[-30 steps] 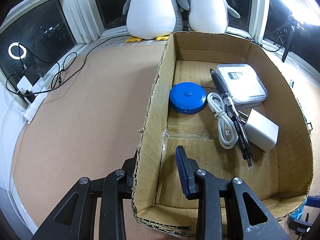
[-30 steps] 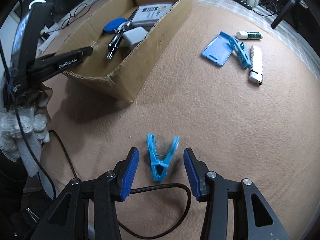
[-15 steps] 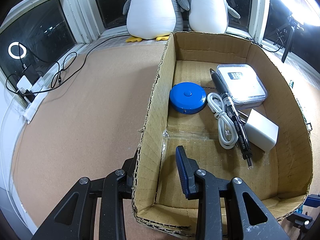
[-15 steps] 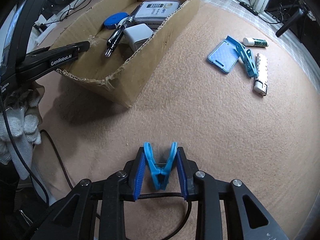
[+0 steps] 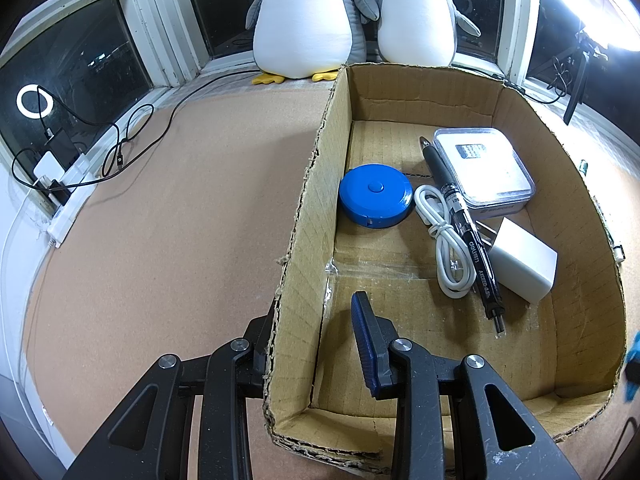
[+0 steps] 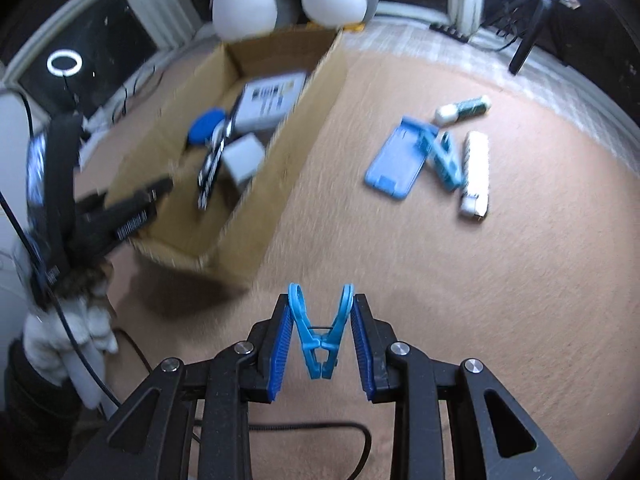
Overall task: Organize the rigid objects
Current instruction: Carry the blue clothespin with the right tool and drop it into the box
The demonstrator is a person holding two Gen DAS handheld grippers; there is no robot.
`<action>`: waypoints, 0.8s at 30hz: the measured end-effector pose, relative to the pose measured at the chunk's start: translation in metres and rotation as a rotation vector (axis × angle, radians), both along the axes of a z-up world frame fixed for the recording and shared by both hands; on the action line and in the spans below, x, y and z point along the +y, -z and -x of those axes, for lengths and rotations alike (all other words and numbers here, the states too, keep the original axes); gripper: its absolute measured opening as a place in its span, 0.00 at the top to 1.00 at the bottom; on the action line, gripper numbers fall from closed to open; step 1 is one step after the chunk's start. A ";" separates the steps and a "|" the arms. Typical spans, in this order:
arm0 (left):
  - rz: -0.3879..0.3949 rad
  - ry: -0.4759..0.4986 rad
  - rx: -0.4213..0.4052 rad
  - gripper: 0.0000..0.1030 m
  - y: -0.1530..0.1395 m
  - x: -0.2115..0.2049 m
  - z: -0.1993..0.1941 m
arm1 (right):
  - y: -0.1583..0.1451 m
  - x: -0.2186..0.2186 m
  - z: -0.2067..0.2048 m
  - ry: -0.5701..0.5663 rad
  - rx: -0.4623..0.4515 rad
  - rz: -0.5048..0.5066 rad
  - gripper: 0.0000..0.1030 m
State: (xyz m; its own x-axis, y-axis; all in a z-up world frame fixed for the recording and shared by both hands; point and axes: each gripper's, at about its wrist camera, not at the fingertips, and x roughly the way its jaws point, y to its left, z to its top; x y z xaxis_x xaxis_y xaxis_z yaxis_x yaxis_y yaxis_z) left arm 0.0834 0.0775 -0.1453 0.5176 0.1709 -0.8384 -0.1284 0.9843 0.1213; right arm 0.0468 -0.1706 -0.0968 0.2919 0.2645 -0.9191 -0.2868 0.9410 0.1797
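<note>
My right gripper is shut on a light blue clothes peg and holds it above the brown mat. My left gripper is shut on the near left wall of the cardboard box, one finger inside, one outside. The box holds a blue round tape measure, a white cable, a black pen, a white charger and a clear case. A blue card holder, another blue peg, a white stick and a small tube lie on the mat.
Two plush penguins stand on the sill behind the box. Black cables and a power strip lie at the left edge of the mat. A black cable runs under my right gripper.
My right gripper closed on the light blue peg, then lifted it off the mat and swung toward the box. My left gripper has kept its hold on the box wall.
</note>
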 end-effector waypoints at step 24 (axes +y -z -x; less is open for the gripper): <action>0.001 -0.001 -0.001 0.68 0.000 0.000 0.000 | -0.027 0.079 -0.043 -0.140 -0.092 -0.083 0.74</action>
